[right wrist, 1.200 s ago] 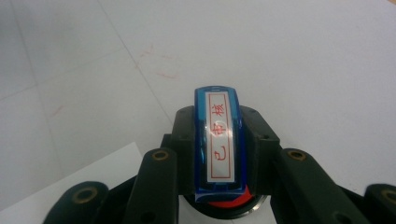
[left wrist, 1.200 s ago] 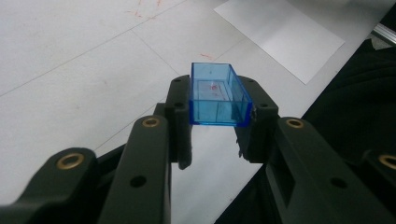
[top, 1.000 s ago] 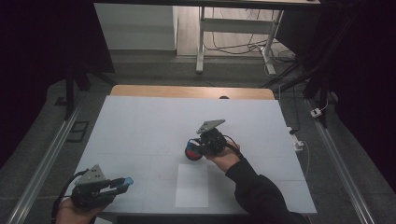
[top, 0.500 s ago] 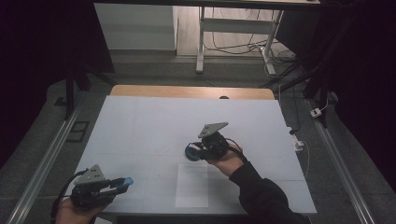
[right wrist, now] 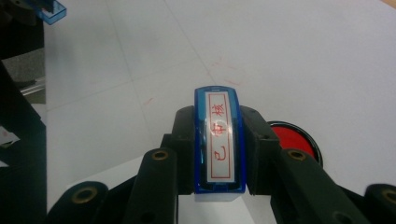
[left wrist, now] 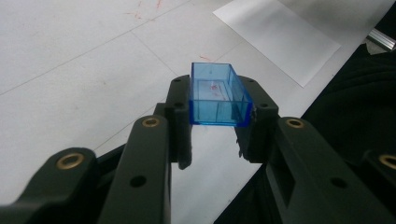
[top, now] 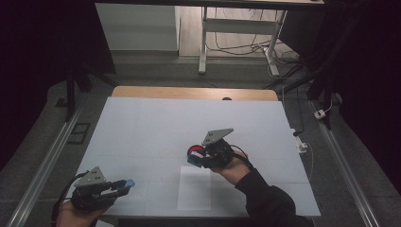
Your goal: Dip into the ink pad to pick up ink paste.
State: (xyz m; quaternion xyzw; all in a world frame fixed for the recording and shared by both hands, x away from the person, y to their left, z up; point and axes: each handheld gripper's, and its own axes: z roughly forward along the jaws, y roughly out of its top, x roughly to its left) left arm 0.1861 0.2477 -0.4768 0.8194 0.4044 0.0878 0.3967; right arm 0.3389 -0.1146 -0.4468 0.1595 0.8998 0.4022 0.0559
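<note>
Two claws, both clamped: my right claw (right wrist: 218, 154) pinches a blue stamp (right wrist: 218, 140) with red characters on its label, held over the white surface (top: 156, 127), just beside the red ink pad (right wrist: 294, 137) and above the paper sheet (top: 195, 189). My left claw (left wrist: 217, 121) grips its clear blue cap (left wrist: 217, 95) near the surface's front-left corner.
</note>
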